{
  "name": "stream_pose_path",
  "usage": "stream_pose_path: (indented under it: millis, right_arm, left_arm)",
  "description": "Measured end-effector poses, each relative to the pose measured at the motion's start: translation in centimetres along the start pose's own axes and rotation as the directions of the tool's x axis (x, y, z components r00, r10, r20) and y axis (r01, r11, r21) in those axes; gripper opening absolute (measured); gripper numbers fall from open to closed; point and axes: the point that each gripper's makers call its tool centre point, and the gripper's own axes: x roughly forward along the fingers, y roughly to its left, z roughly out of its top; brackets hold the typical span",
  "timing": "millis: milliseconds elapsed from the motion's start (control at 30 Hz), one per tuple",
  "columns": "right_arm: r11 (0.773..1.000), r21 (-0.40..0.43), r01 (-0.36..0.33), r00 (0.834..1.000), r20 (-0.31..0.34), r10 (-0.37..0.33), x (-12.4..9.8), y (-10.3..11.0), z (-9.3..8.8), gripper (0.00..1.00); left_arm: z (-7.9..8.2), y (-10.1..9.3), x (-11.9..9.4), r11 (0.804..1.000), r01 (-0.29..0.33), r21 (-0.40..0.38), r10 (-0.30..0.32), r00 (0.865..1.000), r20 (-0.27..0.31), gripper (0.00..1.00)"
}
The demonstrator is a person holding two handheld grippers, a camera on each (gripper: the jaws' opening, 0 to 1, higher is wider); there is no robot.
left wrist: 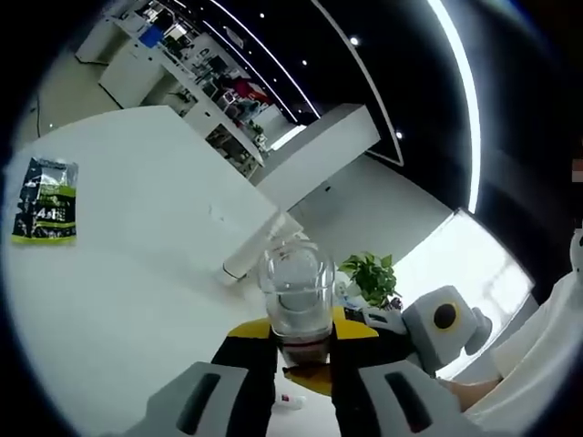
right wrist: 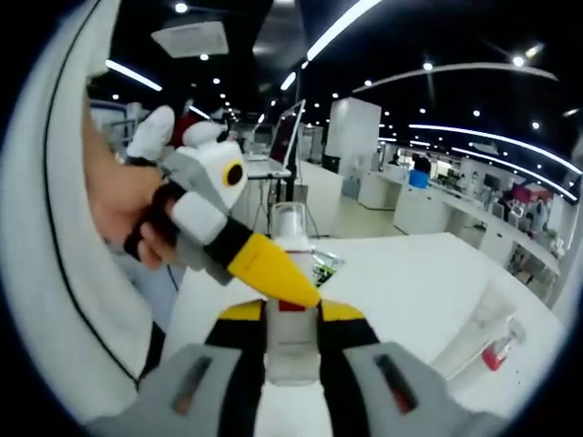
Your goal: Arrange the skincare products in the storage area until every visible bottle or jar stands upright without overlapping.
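Note:
A white bottle with a clear cap (left wrist: 296, 291) is held up in the air between both grippers. My left gripper (left wrist: 299, 341) is shut on it just below the cap, near its red band. My right gripper (right wrist: 291, 319) is shut on the white body of the bottle (right wrist: 291, 273), cap pointing away. The left gripper (right wrist: 273, 269), held by a hand (right wrist: 123, 205), comes in from the left with a yellow jaw tip lying across the bottle. In the left gripper view the right gripper (left wrist: 442, 319) reaches in from the right.
On the white table (left wrist: 137, 273) lie a green and black packet (left wrist: 43, 200) and a white tube (left wrist: 255, 250). A clear tube with a red part (right wrist: 483, 346) lies on the table (right wrist: 419, 273). A potted plant (left wrist: 369, 273) stands beyond.

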Motion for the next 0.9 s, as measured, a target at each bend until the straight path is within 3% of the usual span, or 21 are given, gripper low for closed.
stream_pose_path:
  millis: [300,500,800,900]
  right_arm:
    - [0.997,0.040,-0.060,0.998,-0.006,0.060,1.2,0.6,0.4,0.22]
    - [0.997,0.007,-0.071,0.997,-0.031,0.072,1.2,1.1,0.4,0.28]
    - [0.997,0.037,-0.071,0.996,-0.051,0.072,-0.3,0.8,-0.5,0.29]
    - [0.985,0.147,-0.087,0.996,0.011,0.087,-1.2,0.7,0.6,0.29]
  left_arm:
    - [0.6,0.8,-1.0,0.998,-0.024,0.059,0.025,1.000,-0.011,0.20]
    - [1.5,1.3,-1.2,0.994,-0.034,0.101,0.036,0.999,-0.012,0.20]
    - [0.9,1.8,-1.4,0.956,-0.041,0.292,0.077,0.991,-0.110,0.20]
    - [0.7,1.9,-1.6,0.932,-0.029,0.362,0.089,0.985,-0.150,0.20]
